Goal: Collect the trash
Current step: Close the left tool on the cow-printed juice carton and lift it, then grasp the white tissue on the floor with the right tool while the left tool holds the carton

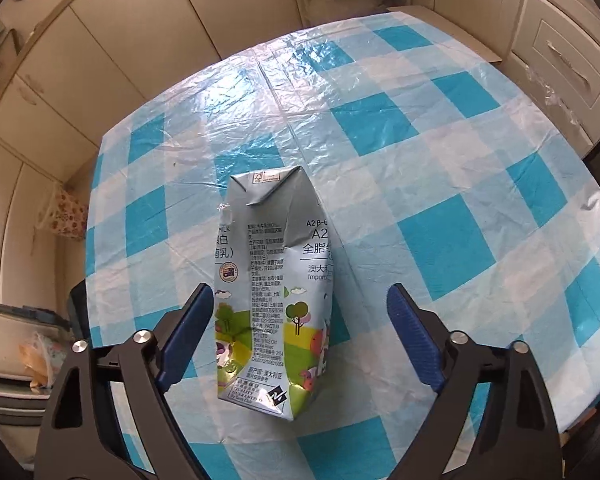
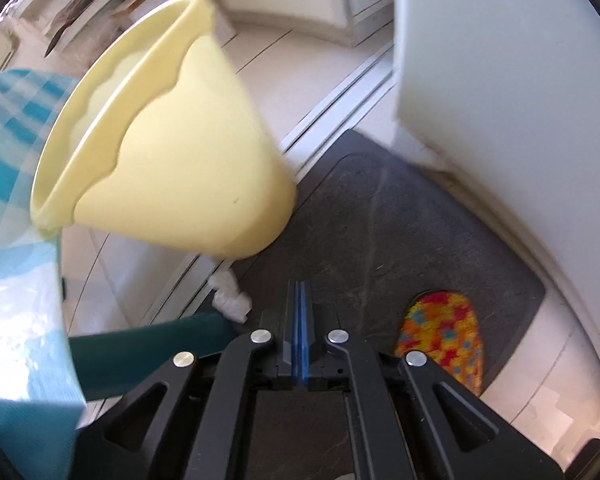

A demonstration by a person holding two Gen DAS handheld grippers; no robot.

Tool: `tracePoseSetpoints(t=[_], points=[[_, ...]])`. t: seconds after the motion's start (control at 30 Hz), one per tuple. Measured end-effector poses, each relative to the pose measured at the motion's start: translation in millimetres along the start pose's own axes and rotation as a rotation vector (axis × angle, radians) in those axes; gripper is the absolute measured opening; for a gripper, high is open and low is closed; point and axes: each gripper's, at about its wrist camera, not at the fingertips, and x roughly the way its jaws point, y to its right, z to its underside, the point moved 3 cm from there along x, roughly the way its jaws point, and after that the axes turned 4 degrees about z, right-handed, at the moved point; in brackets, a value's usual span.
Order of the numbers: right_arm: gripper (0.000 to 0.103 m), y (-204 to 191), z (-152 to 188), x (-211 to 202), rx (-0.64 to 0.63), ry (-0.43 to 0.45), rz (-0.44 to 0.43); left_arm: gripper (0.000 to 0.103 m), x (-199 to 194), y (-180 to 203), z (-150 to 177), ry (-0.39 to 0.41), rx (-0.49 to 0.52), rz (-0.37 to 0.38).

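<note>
A crumpled grey milk carton [image 1: 268, 288] with printed cartoon pictures lies on the blue-and-white checked tablecloth [image 1: 440, 160]. My left gripper [image 1: 300, 296] points down over it, jaws wide apart. The carton's lower half lies between the blue pads. The left pad is close to the carton's side and the right pad stands well clear of it. In the right wrist view, my right gripper [image 2: 300, 284] is shut with nothing between its pads, above a dark floor mat [image 2: 400, 240]. A pale yellow bin [image 2: 180, 160] stands ahead and to its left, beside the table edge [image 2: 12, 140].
Cream cabinets [image 1: 100, 60] and drawers [image 1: 560, 52] surround the table. On the floor near the bin lie a white crumpled lump [image 2: 230, 296] and a colourful slipper [image 2: 444, 332]. A teal-clad limb [image 2: 148, 356] shows by the table. A white appliance [image 2: 500, 80] stands to the right.
</note>
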Motion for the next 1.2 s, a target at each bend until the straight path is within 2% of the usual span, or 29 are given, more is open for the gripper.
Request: tracePoseSetpoints(t=[0.03, 0.07, 0.1, 0.13, 0.27, 0.3, 0.37, 0.57, 0.67, 0.9, 1.03, 1.07, 1.13, 1.17, 1.2], points=[[0.001, -4.8, 2.7, 7.9, -0.020, -0.029, -0.015, 0.063, 0.7, 2.0, 0.6, 0.008, 0.000, -0.041], [0.001, -10.0, 7.7, 19.2, -0.048, -0.059, -0.022, 0.055, 1.6, 3.6, 2.2, 0.009, 0.000, -0.054], [0.002, -13.6, 12.1, 28.5, -0.071, -0.081, -0.019, 0.039, 3.5, 4.4, 4.9, -0.001, -0.011, -0.026], [0.002, -16.2, 17.1, 39.9, -0.090, -0.105, -0.011, 0.032, 6.1, 3.7, 7.3, -0.010, -0.024, -0.003], [0.004, -20.7, 28.1, 81.8, -0.124, -0.179, 0.024, 0.033, 6.2, 8.0, 15.4, 0.045, 0.009, -0.037], [0.022, -22.0, 28.1, 90.2, -0.122, -0.191, 0.026, 0.032, 6.2, 8.7, 15.8, 0.051, 0.014, -0.042], [0.048, -27.7, 27.7, 102.4, -0.122, -0.184, 0.023, 0.032, 5.4, 11.1, 16.0, 0.065, 0.033, -0.038], [0.048, -64.5, 28.2, 139.0, -0.227, -0.177, 0.030, 0.032, 4.3, 15.4, 14.7, 0.092, 0.064, -0.017], [0.044, -72.8, 28.1, 154.2, -0.254, -0.160, 0.076, 0.033, 6.4, 15.6, 12.5, 0.094, 0.073, -0.015], [0.043, -75.7, 28.4, 184.2, -0.316, -0.145, 0.167, 0.033, 8.6, 17.0, 13.0, 0.106, 0.096, -0.029], [0.044, -78.5, 29.5, 185.3, -0.360, -0.079, 0.204, 0.033, 8.2, 20.1, 14.6, 0.121, 0.113, -0.050], [0.039, -78.8, 30.1, 185.1, -0.365, -0.071, 0.209, 0.033, 8.0, 20.7, 14.8, 0.123, 0.117, -0.054], [0.023, -80.0, 32.5, 183.5, -0.375, -0.071, 0.195, 0.033, 7.4, 21.3, 15.1, 0.126, 0.119, -0.052], [0.004, -81.0, 32.6, 183.5, -0.377, -0.084, 0.187, 0.033, 6.9, 21.2, 14.9, 0.125, 0.118, -0.047], [0.000, -80.6, 32.8, 183.6, -0.362, -0.106, 0.175, 0.033, 6.3, 21.3, 14.6, 0.124, 0.116, -0.040]])
